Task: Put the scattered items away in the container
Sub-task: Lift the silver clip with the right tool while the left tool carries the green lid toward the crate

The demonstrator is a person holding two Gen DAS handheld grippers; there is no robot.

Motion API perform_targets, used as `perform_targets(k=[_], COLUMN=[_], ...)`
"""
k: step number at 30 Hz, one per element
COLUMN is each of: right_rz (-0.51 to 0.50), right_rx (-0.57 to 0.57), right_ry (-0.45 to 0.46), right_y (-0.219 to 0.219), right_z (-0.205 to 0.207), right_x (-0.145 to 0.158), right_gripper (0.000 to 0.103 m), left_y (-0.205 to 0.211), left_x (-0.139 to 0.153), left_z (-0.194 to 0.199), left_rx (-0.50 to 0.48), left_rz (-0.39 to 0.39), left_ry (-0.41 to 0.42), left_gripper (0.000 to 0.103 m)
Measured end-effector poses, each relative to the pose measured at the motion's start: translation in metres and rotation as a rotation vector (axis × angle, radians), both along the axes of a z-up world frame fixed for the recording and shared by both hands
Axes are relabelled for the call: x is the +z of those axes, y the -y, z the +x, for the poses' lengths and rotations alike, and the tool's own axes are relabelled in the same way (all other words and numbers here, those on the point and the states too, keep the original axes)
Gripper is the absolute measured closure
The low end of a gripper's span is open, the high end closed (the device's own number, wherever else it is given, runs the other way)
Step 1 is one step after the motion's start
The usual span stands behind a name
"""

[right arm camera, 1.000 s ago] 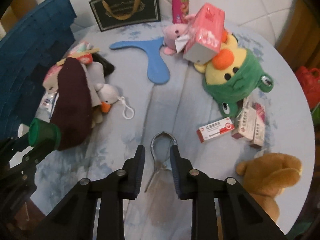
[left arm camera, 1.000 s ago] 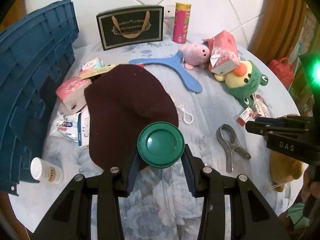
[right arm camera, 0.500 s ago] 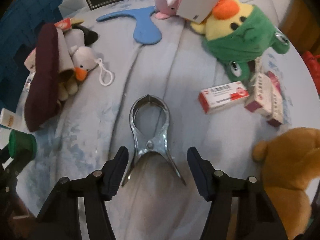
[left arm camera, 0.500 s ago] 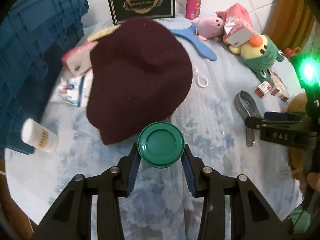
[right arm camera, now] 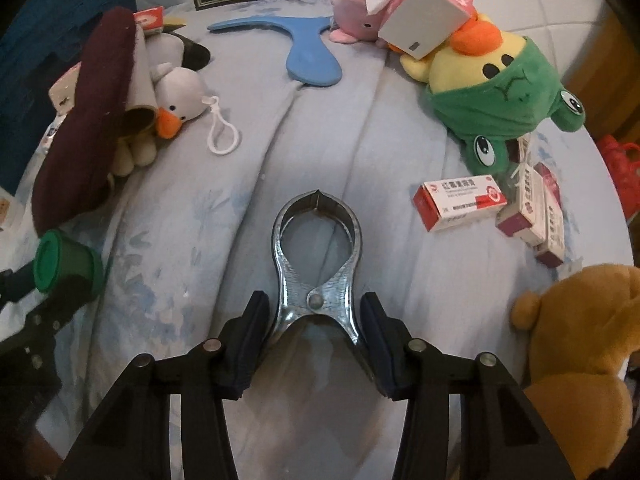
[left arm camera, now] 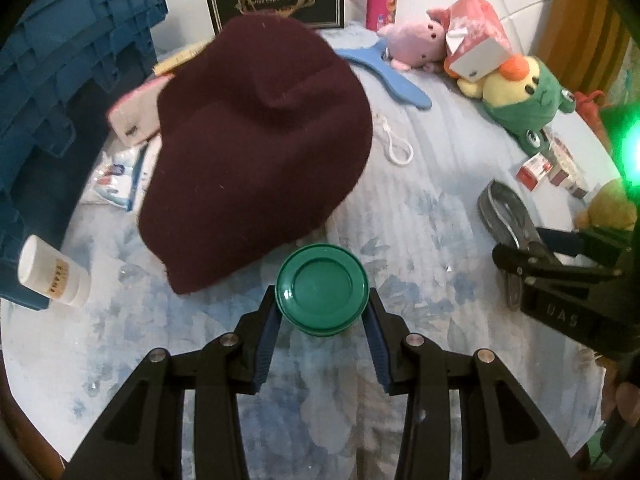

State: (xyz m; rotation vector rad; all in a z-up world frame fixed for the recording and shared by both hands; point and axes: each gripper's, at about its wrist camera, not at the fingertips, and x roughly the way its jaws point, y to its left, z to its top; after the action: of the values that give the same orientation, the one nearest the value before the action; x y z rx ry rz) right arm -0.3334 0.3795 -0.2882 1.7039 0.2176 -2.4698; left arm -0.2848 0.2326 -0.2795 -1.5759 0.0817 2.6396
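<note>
Left wrist view. Left gripper (left arm camera: 322, 312): fingers closed on a green-capped container (left arm camera: 322, 289), held above the table (left arm camera: 420, 208). Beyond the cap: a maroon knit hat (left arm camera: 260, 152) draped over other items. Left of the hat: the blue crate (left arm camera: 60, 92), the likely destination; its opening does not show from here. White bottle (left arm camera: 52, 278) lying beside the crate's near corner. Right of the hat: blue hanger (left arm camera: 392, 76), pink plush (left arm camera: 416, 46), tissue box (left arm camera: 476, 46), green frog plush (left arm camera: 524, 100).

Right wrist view. Right gripper (right arm camera: 316, 344): jaws spread, straddling a metal clamp (right arm camera: 316, 256) at its pivot and handles. The clamp lies flat on the cloth; the pads seem just short of contact, though distortion makes that uncertain. Right of the clamp: medicine boxes (right arm camera: 460, 202), brown teddy (right arm camera: 576, 344). Left of the clamp: duck plush (right arm camera: 176, 88) tucked under the hat.

Handling note. Probable step: closing on the clamp. Squeeze near the pivot, not the splayed handles, or the spring may open and the smooth metal slip. Keep the green-capped container level while carrying it toward the crate.
</note>
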Motion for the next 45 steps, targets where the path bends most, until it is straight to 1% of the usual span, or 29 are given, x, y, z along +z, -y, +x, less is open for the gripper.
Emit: perform_targets(k=[5, 6, 9, 11, 15, 19, 22, 25, 30, 36, 38, 40, 45], right_rz=[0.012, 0.011, 0.004, -0.015, -0.068, -0.061, -0.059, -0.056, -0.051, -0.045, -0.045, -0.049, -0.048], right_rx=[0.011, 0.014, 0.021, 0.018, -0.005, 0.005, 0.013, 0.041, 0.088, 0.145, 0.169, 0.206, 0.314], right_ry=[-0.024, -0.030, -0.031, -0.015, 0.034, 0.040, 0.030, 0.001, -0.048, -0.107, -0.130, -0.161, -0.224], right_y=[-0.002, -0.002, -0.003, -0.005, -0.006, -0.008, -0.007, 0.000, 0.012, 0.027, 0.033, 0.045, 0.081], right_z=[0.003, 0.003, 0.003, 0.003, 0.003, 0.005, 0.008, 0.004, -0.001, -0.008, -0.010, -0.013, -0.019], right_x=[0.019, 0.024, 0.034, 0.034, 0.023, 0.018, 0.023, 0.040, 0.069, 0.104, 0.118, 0.139, 0.193], right_gripper=[0.059, 0.067, 0.068, 0.068, 0.068, 0.068, 0.068, 0.068, 0.068, 0.068, 0.068, 0.068, 0.068], left_y=[0.005, 0.007, 0.013, 0.017, 0.024, 0.026, 0.026, 0.025, 0.032, 0.053, 0.062, 0.071, 0.099], left_x=[0.023, 0.027, 0.040, 0.045, 0.049, 0.045, 0.045, 0.050, 0.069, 0.096, 0.110, 0.126, 0.183], left_z=[0.001, 0.001, 0.003, 0.003, 0.006, 0.005, 0.004, 0.004, 0.003, -0.004, -0.006, -0.007, -0.010], left_rx=[0.007, 0.009, 0.018, 0.027, 0.043, 0.050, 0.048, 0.046, 0.061, 0.109, 0.131, 0.150, 0.202], left_rz=[0.005, 0.009, 0.011, 0.008, 0.008, 0.014, 0.018, 0.014, 0.017, 0.030, 0.019, 0.013, 0.006], left_ry=[-0.035, -0.040, -0.057, -0.067, -0.075, -0.061, -0.057, -0.070, -0.100, -0.093, -0.100, -0.119, -0.190], left_gripper=[0.063, 0.063, 0.063, 0.063, 0.063, 0.063, 0.063, 0.063, 0.063, 0.063, 0.063, 0.063, 0.063])
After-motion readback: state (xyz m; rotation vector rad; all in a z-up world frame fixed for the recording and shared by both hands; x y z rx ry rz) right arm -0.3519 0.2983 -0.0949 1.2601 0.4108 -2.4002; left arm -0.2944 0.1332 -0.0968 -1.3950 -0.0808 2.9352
